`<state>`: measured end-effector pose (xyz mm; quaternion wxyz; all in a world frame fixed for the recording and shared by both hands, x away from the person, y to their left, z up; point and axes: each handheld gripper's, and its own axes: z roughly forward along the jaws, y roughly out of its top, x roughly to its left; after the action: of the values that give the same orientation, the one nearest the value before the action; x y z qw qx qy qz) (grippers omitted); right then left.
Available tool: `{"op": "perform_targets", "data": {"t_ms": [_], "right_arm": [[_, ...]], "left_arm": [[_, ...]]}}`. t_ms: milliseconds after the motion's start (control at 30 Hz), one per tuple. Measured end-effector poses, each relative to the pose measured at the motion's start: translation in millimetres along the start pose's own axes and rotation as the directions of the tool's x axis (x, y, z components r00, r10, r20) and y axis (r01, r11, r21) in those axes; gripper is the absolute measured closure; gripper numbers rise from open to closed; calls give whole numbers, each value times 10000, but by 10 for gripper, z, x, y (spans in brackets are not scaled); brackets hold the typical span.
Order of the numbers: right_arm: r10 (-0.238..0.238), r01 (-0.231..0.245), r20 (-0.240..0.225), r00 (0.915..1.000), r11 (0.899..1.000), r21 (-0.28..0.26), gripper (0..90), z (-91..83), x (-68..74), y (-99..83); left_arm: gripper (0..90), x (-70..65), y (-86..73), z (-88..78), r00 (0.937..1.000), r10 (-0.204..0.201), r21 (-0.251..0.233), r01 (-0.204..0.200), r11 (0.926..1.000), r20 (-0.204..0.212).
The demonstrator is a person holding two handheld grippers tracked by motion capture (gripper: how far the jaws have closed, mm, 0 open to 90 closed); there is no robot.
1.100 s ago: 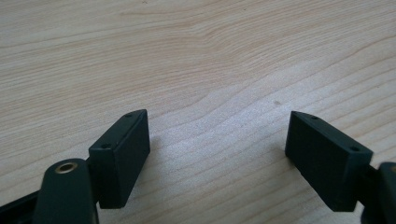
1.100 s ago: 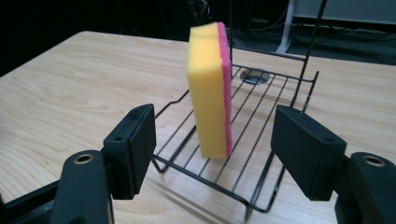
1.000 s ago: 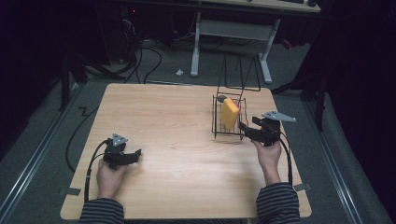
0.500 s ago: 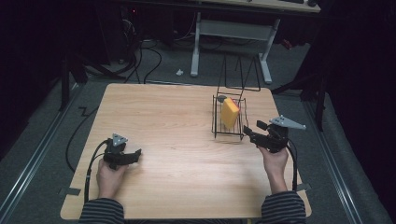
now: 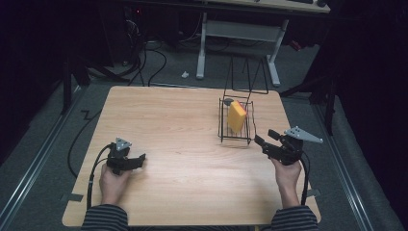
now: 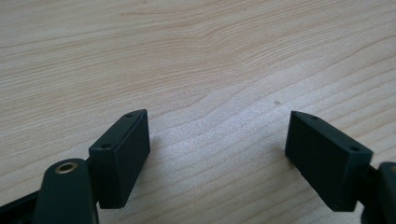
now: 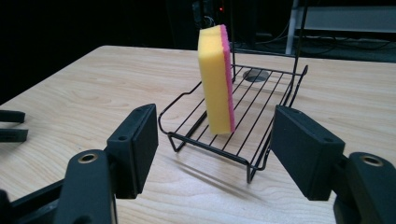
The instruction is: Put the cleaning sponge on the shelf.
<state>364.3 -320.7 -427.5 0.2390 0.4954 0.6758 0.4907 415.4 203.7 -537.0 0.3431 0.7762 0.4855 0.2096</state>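
Yellow sponge, high view: my yellow rectangular foam sponge with a pink scouring face stands on edge inside the black wire rack, on the far right part of the pale wooden table.
Right claw, high view: my right gripper sits just beside the rack's near right corner, jaws pointing toward it, apart from the wire; my right hand holds it from behind.
Left claw, high view: my left gripper rests low on the table's near left part, well apart from the rack, in my left hand.
Left claw, left gripper view: my left gripper is released, its two black jaws spread wide over bare wood grain with nothing between them.
Right claw, right gripper view: my right gripper is released too, jaws wide and gripping nothing, and they have eased only slightly narrower.
Sponge, right gripper view: the sponge stands nearly upright, tilted a little, its lower end on the rack's wire floor, ahead of my jaws and not touching them.
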Motion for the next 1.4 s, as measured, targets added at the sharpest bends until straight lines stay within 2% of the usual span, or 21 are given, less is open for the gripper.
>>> {"op": "perform_targets", "data": {"t_ms": [133, 333, 433, 667, 933, 1033, 1400], "right_arm": [[-115, 115, -10, 9999, 9999, -101, 318, -20, 27, -54], [-190, 190, -51, 9998, 9998, 45, 317, -24, 54, -143], [-108, 107, -162, 9998, 9999, -42, 318, -27, 68, -192], [-65, 69, -329, 9994, 9999, 121, 318, 27, 112, -277], [146, -148, -372, 9992, 9999, -42, 319, 52, 133, -341], [32, -30, -277, 9996, 10000, 75, 319, 76, 135, -364], [273, -256, -519, 9983, 9991, 340, 334, 185, 156, -496]], "left_arm": [[225, 0, 0, 0, 10000, 2, 0, -2, 10000, 0], [225, 0, 0, 0, 10000, 1, 4, -1, 10000, 4], [225, 0, 0, 0, 10000, 4, 6, -4, 10000, 4], [225, 0, 0, -1, 10000, 2, 5, -2, 10000, 2], [225, 0, 0, -1, 10000, 3, 5, -3, 10000, 3], [225, 0, 0, -1, 10000, 3, 6, -3, 10000, 5], [225, 0, 0, -1, 10000, 3, 5, -3, 10000, 5]]}}
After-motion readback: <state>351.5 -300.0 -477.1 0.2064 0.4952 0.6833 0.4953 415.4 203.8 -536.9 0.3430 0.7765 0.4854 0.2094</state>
